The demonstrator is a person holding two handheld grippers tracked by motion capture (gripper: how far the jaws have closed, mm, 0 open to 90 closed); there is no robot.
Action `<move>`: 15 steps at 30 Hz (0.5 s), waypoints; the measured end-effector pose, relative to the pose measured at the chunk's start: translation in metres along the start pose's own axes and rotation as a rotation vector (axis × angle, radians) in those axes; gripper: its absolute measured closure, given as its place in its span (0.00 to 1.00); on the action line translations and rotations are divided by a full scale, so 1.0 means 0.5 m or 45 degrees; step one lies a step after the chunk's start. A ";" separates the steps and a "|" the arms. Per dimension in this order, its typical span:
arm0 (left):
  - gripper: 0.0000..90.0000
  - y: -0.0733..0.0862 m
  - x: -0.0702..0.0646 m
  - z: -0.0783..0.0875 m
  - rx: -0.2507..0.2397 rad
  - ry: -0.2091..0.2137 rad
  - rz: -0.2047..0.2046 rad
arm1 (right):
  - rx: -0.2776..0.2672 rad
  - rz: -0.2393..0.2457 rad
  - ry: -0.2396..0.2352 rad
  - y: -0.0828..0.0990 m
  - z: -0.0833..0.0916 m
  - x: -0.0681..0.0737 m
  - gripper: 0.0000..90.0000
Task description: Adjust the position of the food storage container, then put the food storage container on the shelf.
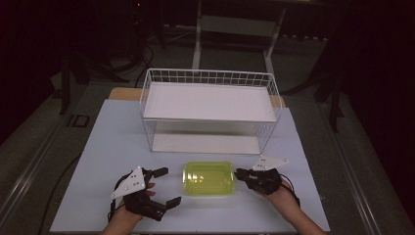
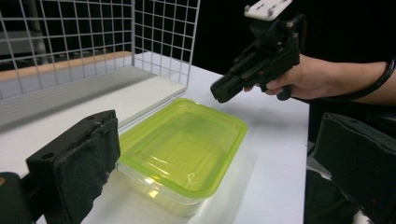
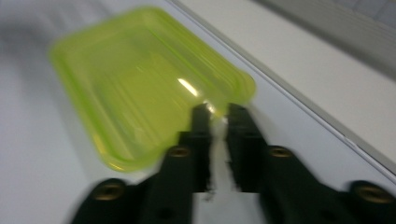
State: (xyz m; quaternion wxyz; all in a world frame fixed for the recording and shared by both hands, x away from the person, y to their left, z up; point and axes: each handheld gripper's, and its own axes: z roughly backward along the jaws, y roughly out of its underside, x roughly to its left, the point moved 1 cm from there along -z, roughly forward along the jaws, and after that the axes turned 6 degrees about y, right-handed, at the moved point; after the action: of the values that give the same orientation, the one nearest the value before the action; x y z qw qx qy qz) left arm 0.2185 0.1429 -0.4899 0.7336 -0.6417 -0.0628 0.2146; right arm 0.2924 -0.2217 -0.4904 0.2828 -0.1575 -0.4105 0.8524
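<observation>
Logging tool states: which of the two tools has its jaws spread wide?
The left tool, at the container's left; the right tool has its jaws nearly closed at the container's right rim.

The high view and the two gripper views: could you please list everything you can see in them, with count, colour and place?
Container: one, clear with yellow-green lid, near edge of the table, between the grippers.
Wire rack: one, white, two shelves, behind the container.
Table: one, white top.
Left gripper: one, black, jaws wide open, left of the container.
Right gripper: one, black, jaws nearly closed, at the container's right end; contact unclear.
Right hand: holding the right gripper.
</observation>
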 end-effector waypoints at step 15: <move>0.01 -0.015 0.014 -0.021 0.155 -0.137 0.102 | -0.102 -0.034 0.028 -0.027 0.020 0.020 0.18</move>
State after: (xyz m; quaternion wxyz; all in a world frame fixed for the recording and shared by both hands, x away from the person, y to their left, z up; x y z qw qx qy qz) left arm 0.2304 0.1356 -0.4855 0.7577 -0.5854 -0.0632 0.2816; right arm 0.2843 -0.2152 -0.4738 0.2922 -0.1725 -0.4433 0.8297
